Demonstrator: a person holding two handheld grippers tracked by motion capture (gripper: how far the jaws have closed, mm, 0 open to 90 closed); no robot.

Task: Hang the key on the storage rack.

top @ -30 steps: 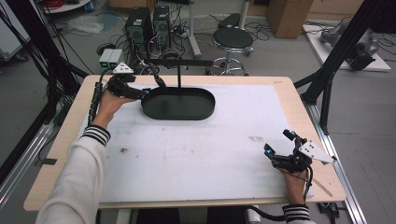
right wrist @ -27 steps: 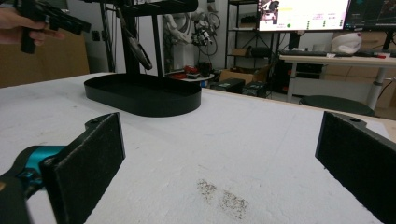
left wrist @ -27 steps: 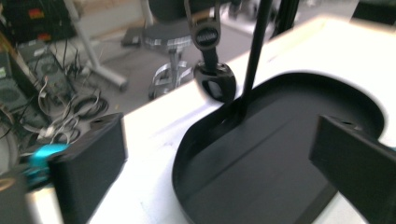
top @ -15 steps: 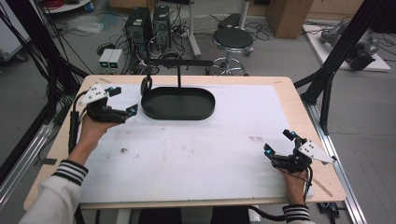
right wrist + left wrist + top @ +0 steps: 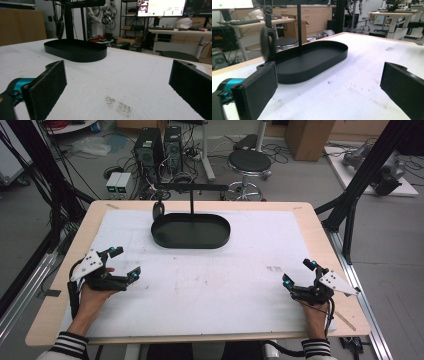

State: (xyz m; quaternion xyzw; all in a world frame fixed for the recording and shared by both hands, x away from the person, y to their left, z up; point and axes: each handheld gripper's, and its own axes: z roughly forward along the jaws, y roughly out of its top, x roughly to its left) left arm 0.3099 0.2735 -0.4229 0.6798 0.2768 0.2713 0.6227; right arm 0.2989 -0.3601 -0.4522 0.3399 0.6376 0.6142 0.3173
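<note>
Tongs (image 5: 117, 92) spread wide (nothing between), white mat (image 5: 140, 82), black oval tray (image 5: 75, 51) beyond.

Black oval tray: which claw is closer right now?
Left. The left claw sits near-left of the tray; the right claw is farther off, toward the table's near-right corner.

I see a black oval tray (image 5: 191, 232) lying flat on the table, near the far edge and a bit left of the middle. A thin black stand (image 5: 191, 195) rises from it, and a dark round thing (image 5: 158, 210) hangs from the stand's left end.
</note>
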